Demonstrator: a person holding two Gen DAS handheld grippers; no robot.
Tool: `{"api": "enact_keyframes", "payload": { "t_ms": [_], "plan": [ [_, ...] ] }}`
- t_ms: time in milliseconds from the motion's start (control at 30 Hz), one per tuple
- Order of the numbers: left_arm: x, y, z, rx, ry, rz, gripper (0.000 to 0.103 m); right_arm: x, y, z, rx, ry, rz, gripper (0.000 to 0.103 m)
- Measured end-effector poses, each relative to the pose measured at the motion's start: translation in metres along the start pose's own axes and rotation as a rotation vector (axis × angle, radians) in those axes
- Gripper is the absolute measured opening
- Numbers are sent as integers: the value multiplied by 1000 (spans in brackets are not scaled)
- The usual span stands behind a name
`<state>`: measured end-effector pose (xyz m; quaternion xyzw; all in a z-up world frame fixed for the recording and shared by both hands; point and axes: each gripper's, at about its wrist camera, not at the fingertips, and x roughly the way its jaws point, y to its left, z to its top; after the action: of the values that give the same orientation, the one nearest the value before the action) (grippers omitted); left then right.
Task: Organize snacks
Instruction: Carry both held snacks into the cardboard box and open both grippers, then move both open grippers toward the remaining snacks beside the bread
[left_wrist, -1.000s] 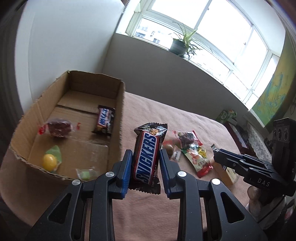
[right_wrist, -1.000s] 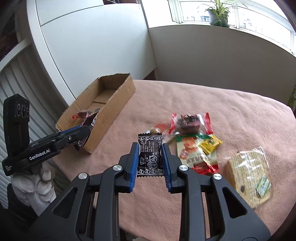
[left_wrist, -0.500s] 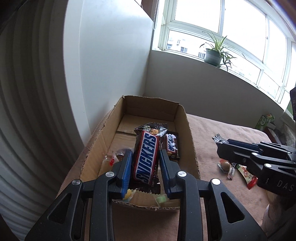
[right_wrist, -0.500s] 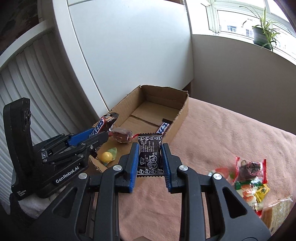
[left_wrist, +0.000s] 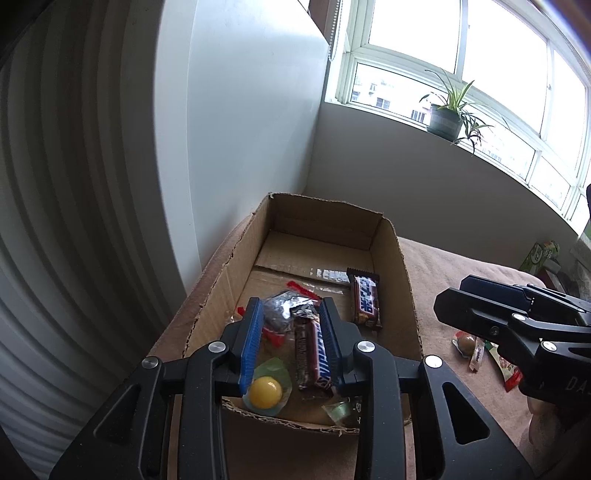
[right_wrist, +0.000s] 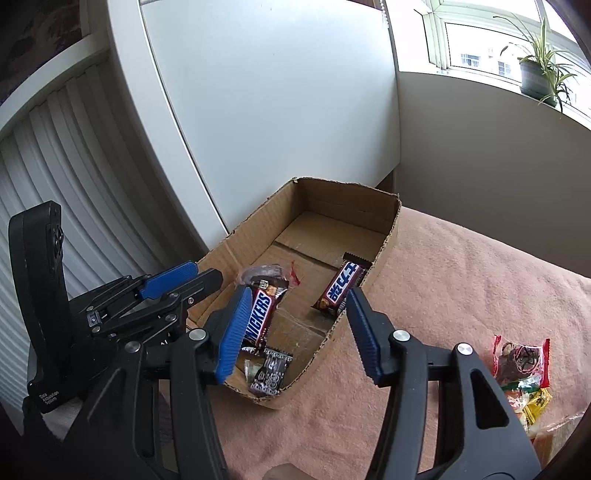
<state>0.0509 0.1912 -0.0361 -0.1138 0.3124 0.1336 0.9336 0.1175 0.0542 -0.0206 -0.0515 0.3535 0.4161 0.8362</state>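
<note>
Snickers bar (left_wrist: 312, 356) lies in box (left_wrist: 400, 295), both claws (left_wrist: 291, 345) (right_wrist: 295, 332) wide open, empty

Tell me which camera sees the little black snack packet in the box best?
The right wrist view. The black packet lies in plain sight on the floor of the cardboard box, near the front corner, below the open right hand-held gripper. In the left wrist view I cannot make it out; the left hand-held gripper covers that corner.

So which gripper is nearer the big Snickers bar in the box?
Left. The left gripper is open right around the Snickers bar, which lies in the cardboard box; the right gripper is open beside it over the box's near end.
</note>
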Motion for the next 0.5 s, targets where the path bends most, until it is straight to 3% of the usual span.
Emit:
{"api": "enact_keyframes", "payload": {
  "t_ms": [500],
  "plan": [
    [-14, -33, -2, 25, -22, -92, 30, -52, -79, -46, 159, -21, -76, 56]
  ]
}}
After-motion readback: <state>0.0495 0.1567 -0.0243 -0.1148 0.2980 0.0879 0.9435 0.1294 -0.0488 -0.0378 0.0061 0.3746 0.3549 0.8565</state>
